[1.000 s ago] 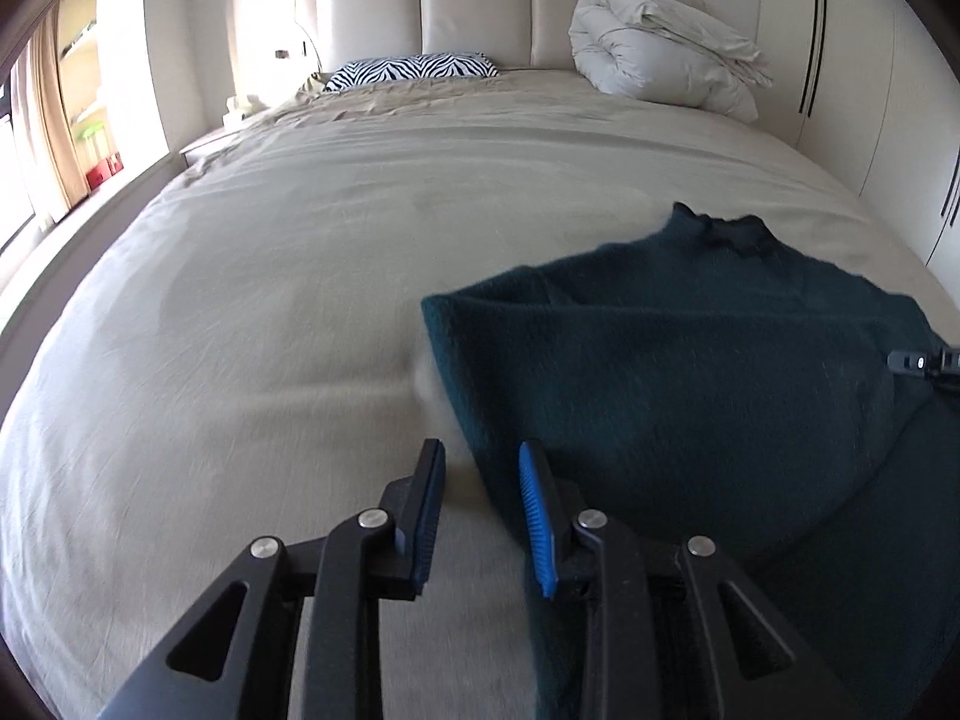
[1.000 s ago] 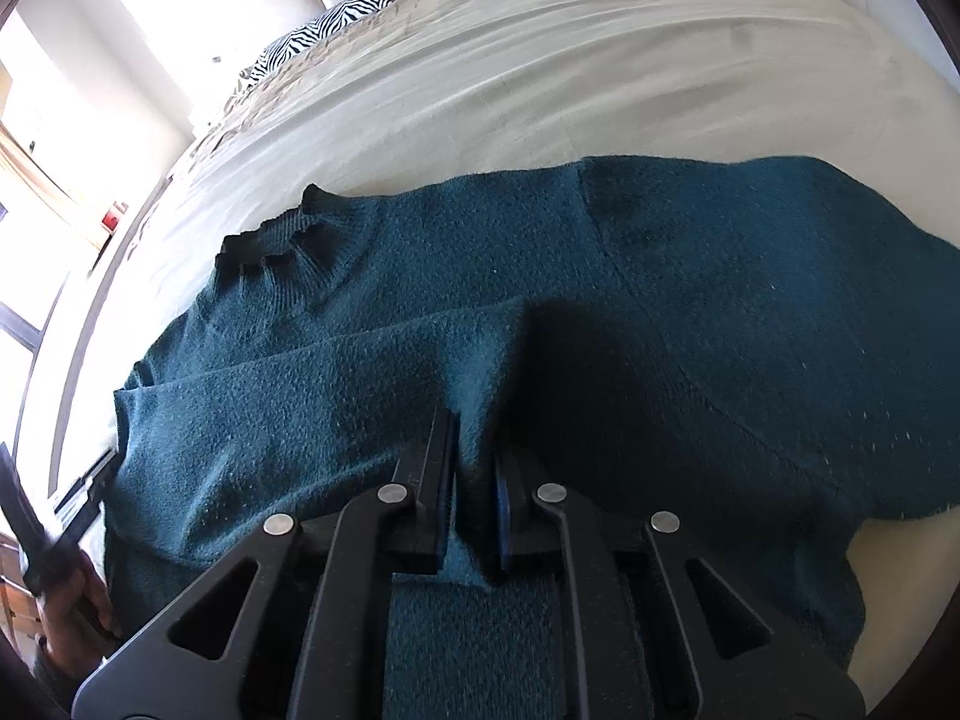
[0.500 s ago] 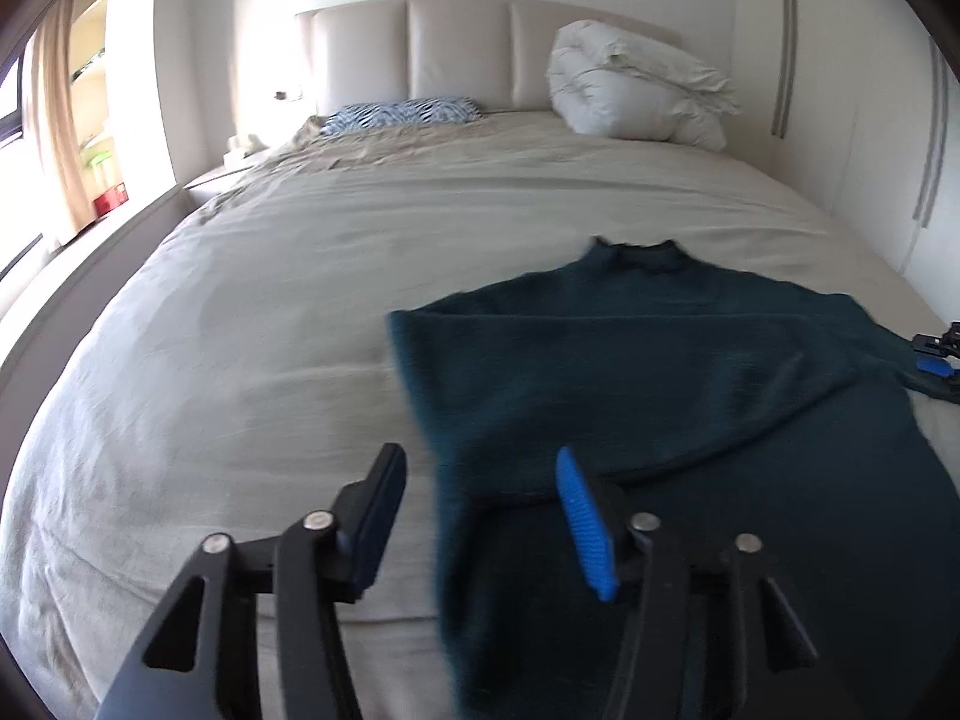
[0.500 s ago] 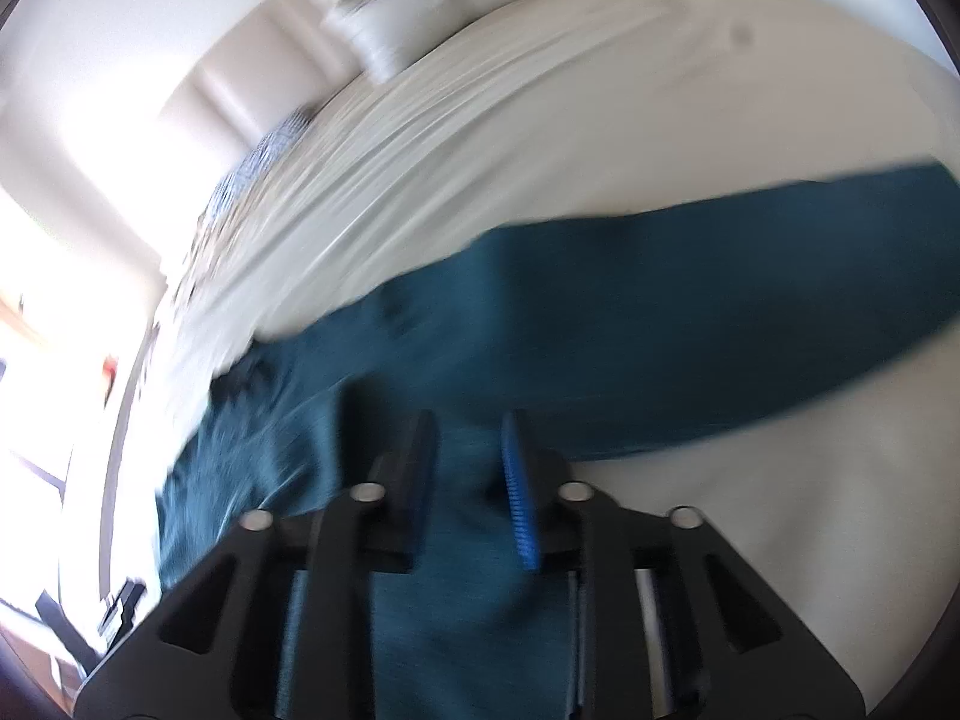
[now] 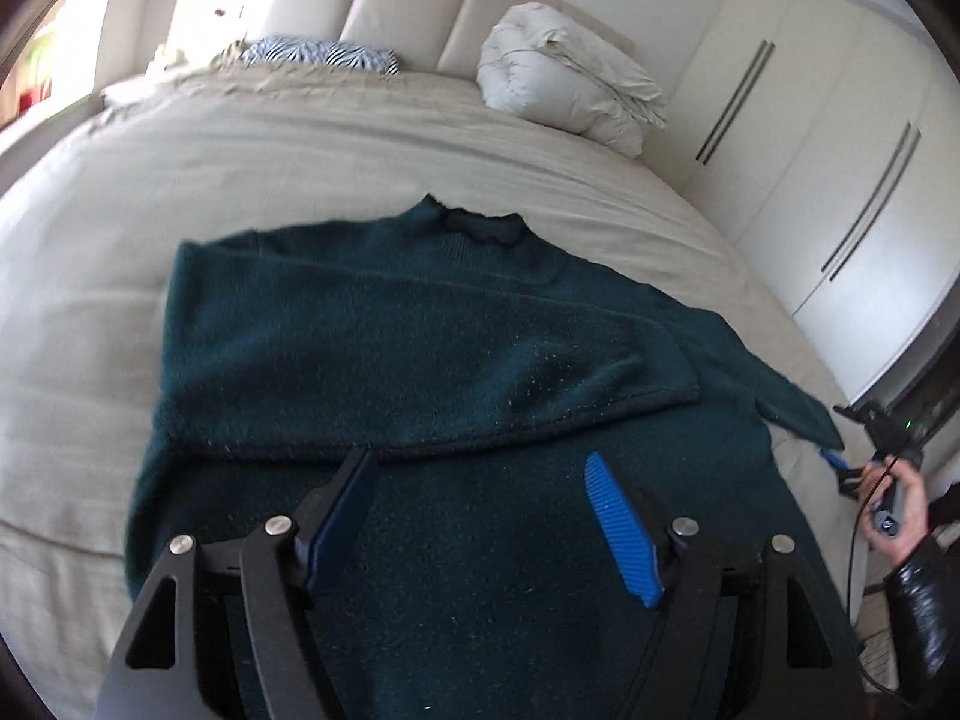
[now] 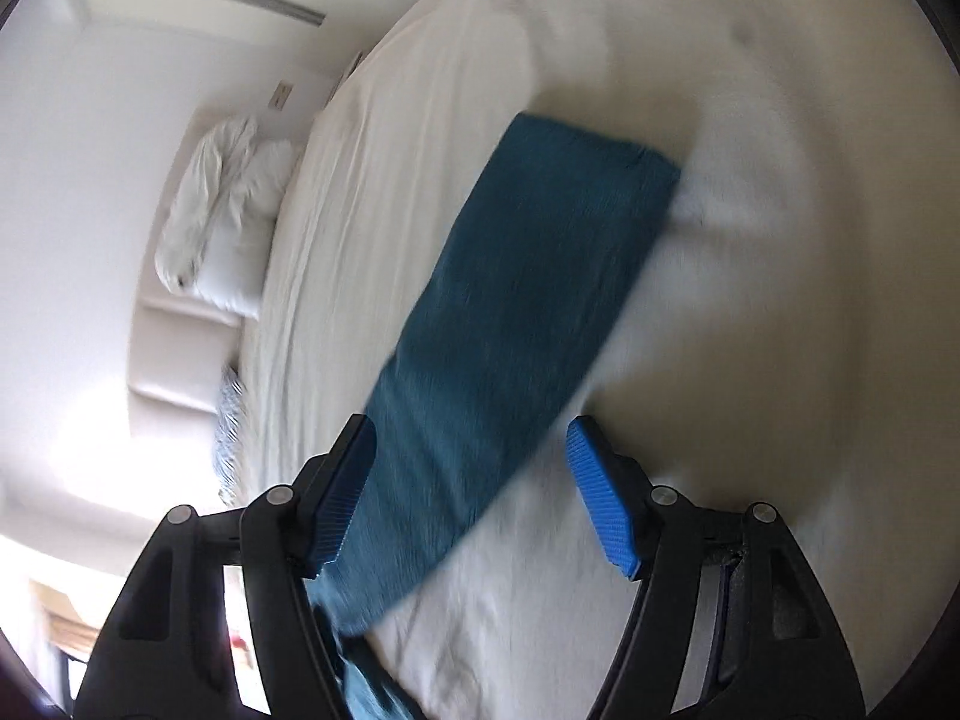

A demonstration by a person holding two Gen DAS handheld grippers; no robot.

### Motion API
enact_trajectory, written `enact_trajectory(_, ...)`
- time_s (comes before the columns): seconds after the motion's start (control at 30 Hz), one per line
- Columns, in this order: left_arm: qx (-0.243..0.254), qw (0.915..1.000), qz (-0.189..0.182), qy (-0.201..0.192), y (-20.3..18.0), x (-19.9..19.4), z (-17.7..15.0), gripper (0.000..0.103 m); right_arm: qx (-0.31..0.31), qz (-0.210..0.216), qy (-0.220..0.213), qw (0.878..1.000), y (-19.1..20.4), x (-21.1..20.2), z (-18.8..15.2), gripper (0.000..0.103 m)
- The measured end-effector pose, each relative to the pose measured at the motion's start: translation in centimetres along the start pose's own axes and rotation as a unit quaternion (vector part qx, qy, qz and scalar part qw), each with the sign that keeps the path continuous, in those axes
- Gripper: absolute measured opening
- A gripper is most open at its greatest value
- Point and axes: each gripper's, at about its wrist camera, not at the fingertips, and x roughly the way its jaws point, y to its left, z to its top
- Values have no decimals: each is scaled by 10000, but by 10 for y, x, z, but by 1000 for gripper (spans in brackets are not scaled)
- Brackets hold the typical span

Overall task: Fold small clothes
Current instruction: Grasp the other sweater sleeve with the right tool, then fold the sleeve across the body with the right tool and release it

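Note:
A dark teal sweater [image 5: 420, 348] lies flat on the bed [image 5: 300, 150], collar toward the headboard. Its left sleeve is folded across the chest; its right sleeve [image 6: 522, 300] stretches out on the sheet. My left gripper [image 5: 480, 498] is open and empty above the sweater's lower body. My right gripper [image 6: 468, 468] is open and empty, hovering over the outstretched sleeve; it also shows in the left wrist view [image 5: 840, 468] at the sleeve's cuff. The right wrist view is blurred by motion.
A rolled white duvet [image 5: 564, 78] and a zebra pillow [image 5: 324, 54] sit by the padded headboard. White wardrobe doors [image 5: 840, 150] line the bed's right side. Beige sheet lies bare left of the sweater.
My right gripper let go of the sweater, opened and swung to the outstretched sleeve. My left gripper opened wider and moved right, over the sweater's body.

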Motion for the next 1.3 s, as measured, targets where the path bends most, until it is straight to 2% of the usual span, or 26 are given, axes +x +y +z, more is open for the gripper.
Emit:
enact_trajectory(0.13, -39, 10000, -12, 56, -1, 2, -3, 74, 555, 319, -246, 9976, -18, 6, 23, 58)
enact_trajectory(0.17, -54, 10000, -24, 72, 0, 3, -3, 74, 574, 312, -288, 9974, -21, 5, 34, 49)
enact_trajectory(0.2, -76, 9999, -38, 90, 2, 3, -3, 74, 551, 257, -305, 9977, -23, 6, 42, 36)
enact_trajectory(0.23, -125, 9998, -72, 104, 3, 4, -3, 74, 459, 145, -290, 9984, -22, 9, 47, 30)
enact_trajectory(0.3, -223, 9996, -137, 113, 7, 5, -2, 74, 238, -54, -276, 9993, -17, 13, 50, 16)
enact_trajectory(0.37, -386, 9988, -261, 124, 11, 4, -3, 74, -78, -220, -332, 9992, -5, 12, 52, 9)
enact_trajectory(0.47, -598, 9968, -506, 151, 15, 3, -1, 74, -791, -257, -447, 9955, 37, 5, 42, 8)
enact_trajectory(0.53, -693, 9956, -622, 108, 16, 1, 2, 74, -1499, -238, -461, 9873, 77, 2, 25, 8)
enact_trajectory(0.6, -909, 9922, -845, 66, 18, -1, 6, 74, -2381, -147, -340, 9705, 127, 3, -10, 8)
enact_trajectory(0.63, -1041, 9898, -971, 67, 19, -1, 8, 75, -2881, -95, -261, 9572, 152, 6, -33, 8)
enact_trajectory(0.7, -1310, 9836, -1234, 97, 22, 1, 11, 76, -4091, 23, -5, 9125, 204, 12, -100, 8)
enact_trajectory(0.73, -1421, 9807, -1341, 122, 22, 2, 12, 78, -4466, 50, 87, 8947, 217, 14, -126, 8)
enact_trajectory(0.83, -1690, 9721, -1599, 300, 22, 10, 12, 79, -5797, 97, 446, 8135, 249, 30, -237, 7)
enact_trajectory(0.9, -1822, 9661, -1758, 512, 21, 19, 10, 80, -6247, 36, 577, 7787, 250, 41, -285, 7)
enact_trajectory(0.93, -1891, 9628, -1824, 631, 21, 24, 9, 80, -6429, -17, 783, 7620, 243, 50, -315, 7)
enact_trajectory(1.0, -1979, 9577, -1909, 846, 18, 34, 5, 81, -6516, -119, 1178, 7492, 231, 66, -349, 7)
enact_trajectory(1.07, -2056, 9538, -1945, 1006, 15, 42, 3, 81, -6591, -262, 1420, 7381, 204, 61, -391, 10)
enact_trajectory(1.1, -2080, 9518, -1992, 1058, 12, 47, 2, 81, -6579, -336, 1527, 7367, 198, 65, -396, 12)
enact_trajectory(1.17, -2126, 9480, -2080, 1134, 6, 54, 3, 83, -6506, -386, 1673, 7398, 181, 66, -406, 14)
enact_trajectory(1.3, -2205, 9454, -2014, 1305, -5, 70, 7, 84, -6314, -81, 1769, 7549, 157, 45, -409, 19)
